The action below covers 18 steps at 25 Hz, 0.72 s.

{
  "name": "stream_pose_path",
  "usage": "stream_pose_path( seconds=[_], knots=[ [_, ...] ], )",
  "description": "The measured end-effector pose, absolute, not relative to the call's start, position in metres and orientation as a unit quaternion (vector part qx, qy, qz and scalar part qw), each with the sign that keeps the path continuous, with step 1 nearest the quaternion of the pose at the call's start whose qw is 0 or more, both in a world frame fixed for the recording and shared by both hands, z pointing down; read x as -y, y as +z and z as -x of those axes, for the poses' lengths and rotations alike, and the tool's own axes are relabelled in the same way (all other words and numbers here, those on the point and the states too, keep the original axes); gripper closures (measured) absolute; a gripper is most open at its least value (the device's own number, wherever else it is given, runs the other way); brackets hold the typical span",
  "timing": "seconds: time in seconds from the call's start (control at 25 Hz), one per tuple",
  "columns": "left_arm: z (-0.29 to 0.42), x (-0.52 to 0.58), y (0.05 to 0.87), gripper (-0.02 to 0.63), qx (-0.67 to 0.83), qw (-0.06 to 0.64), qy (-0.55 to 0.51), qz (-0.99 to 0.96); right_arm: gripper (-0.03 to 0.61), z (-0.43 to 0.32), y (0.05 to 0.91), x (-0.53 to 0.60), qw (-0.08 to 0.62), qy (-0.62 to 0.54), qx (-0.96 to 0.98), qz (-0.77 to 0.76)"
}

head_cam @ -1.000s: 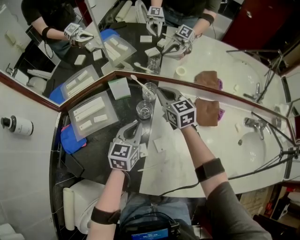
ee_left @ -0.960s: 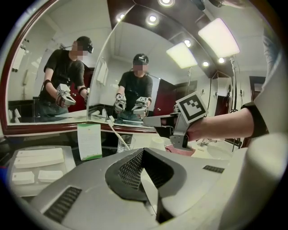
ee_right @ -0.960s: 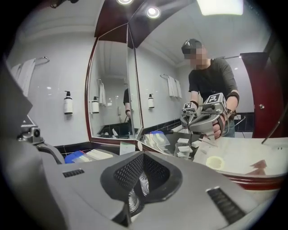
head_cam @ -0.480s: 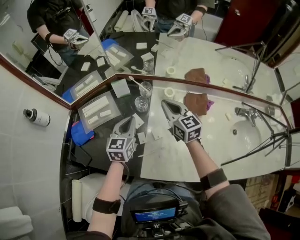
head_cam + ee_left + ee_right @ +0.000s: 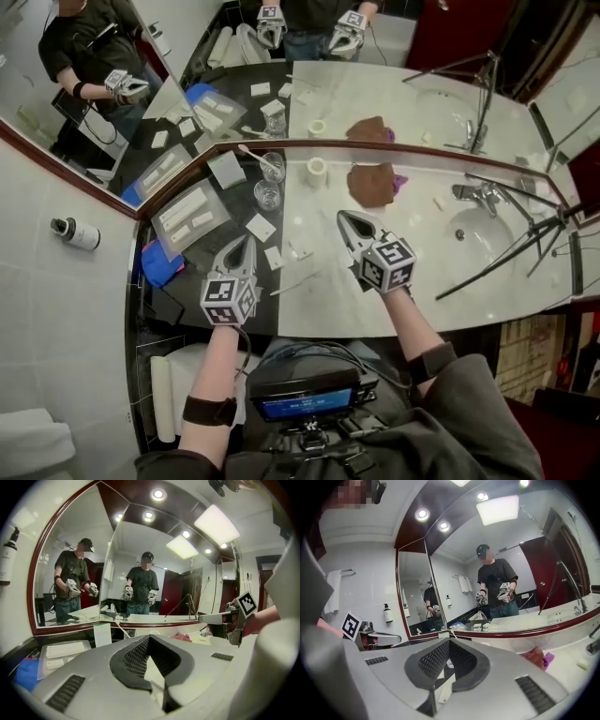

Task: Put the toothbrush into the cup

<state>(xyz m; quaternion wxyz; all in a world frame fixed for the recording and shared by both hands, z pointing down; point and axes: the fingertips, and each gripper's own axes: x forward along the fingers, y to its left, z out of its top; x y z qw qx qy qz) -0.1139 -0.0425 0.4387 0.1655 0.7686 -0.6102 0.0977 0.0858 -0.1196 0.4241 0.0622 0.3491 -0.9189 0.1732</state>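
Two mirrors (image 5: 403, 94) back the marble tabletop (image 5: 375, 291); the toothbrush (image 5: 251, 157) apparently stands in the far cup (image 5: 273, 169). Left gripper (image 5: 247, 241) and right gripper (image 5: 344, 217) hover near, jaws closed, empty.

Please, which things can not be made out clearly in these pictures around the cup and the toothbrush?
- Cup: in the left gripper view the left tongs hide it with their own body; only the toothbrush sticks out above.
- Thin pale stick on the counter: head view, too small to identify.
- White packets: head view, print too small to read.
- Bottle at the left: head view, label too small.
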Motion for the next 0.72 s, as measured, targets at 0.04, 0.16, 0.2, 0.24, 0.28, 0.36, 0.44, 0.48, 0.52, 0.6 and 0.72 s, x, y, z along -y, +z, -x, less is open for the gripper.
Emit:
stream_pose_path(
  seconds=[0.04,0.16,0.2,0.24,0.28,0.36,0.44,0.48,0.52,0.6,0.72],
  knots=[
    [0.112,0.039,0.437,0.612,0.608,0.161,0.099,-0.771,0.561,-0.092,0.426,0.115,0.062,0.176,0.917,-0.354],
    [0.105,0.029,0.436,0.612,0.603,0.161,0.097,-0.775,0.561,-0.107,0.432,0.105,0.065,0.183,0.911,-0.364],
    [0.104,0.028,0.436,0.612,0.603,0.165,0.093,-0.775,0.561,-0.111,0.434,0.102,0.066,0.184,0.910,-0.366],
    [0.103,0.026,0.436,0.612,0.603,0.168,0.090,-0.774,0.561,-0.115,0.436,0.100,0.068,0.186,0.909,-0.367],
    [0.102,0.026,0.436,0.611,0.604,0.170,0.088,-0.774,0.561,-0.117,0.437,0.098,0.070,0.186,0.909,-0.367],
    [0.101,0.025,0.436,0.612,0.604,0.170,0.086,-0.774,0.561,-0.121,0.440,0.096,0.074,0.187,0.909,-0.366],
    [0.100,0.024,0.436,0.611,0.604,0.170,0.087,-0.774,0.561,-0.123,0.443,0.094,0.077,0.190,0.908,-0.367],
    [0.099,0.024,0.437,0.611,0.603,0.171,0.088,-0.774,0.561,-0.124,0.445,0.093,0.079,0.192,0.907,-0.367],
    [0.099,0.024,0.437,0.611,0.602,0.171,0.089,-0.775,0.561,-0.123,0.446,0.092,0.081,0.194,0.906,-0.366],
    [0.099,0.024,0.438,0.611,0.602,0.173,0.091,-0.774,0.561,-0.119,0.452,0.089,0.087,0.202,0.906,-0.361],
    [0.101,0.022,0.440,0.611,0.602,0.176,0.093,-0.774,0.561,-0.107,0.468,0.077,0.112,0.219,0.904,-0.349]
  ],
)
